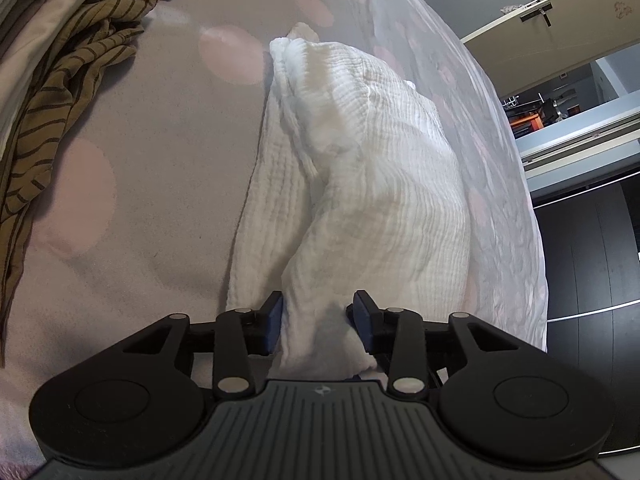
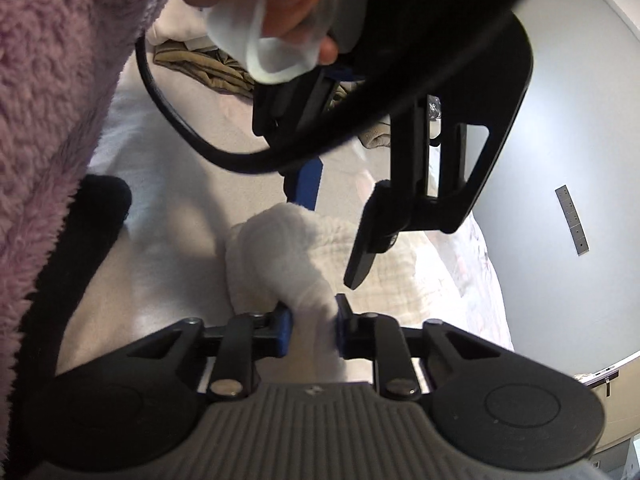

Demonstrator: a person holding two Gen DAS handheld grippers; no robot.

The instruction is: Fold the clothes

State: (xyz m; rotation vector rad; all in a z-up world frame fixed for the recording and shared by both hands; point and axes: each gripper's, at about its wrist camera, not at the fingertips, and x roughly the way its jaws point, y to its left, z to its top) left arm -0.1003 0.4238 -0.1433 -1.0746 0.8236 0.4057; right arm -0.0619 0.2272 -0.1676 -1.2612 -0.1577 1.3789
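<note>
While the right gripper (image 2: 314, 330) pinches the white garment (image 1: 360, 168), the left gripper (image 1: 318, 320) straddles it, jaws slack.

— What did the grippers look like?
— Black linkage arms with silver pivot screws, blue pads (image 1: 276, 320), a ribbed grey housing (image 2: 316, 428).
— And the person?
— A fluffy lilac sleeve (image 2: 52, 92); a black cable (image 2: 180, 128) looped nearby.
</note>
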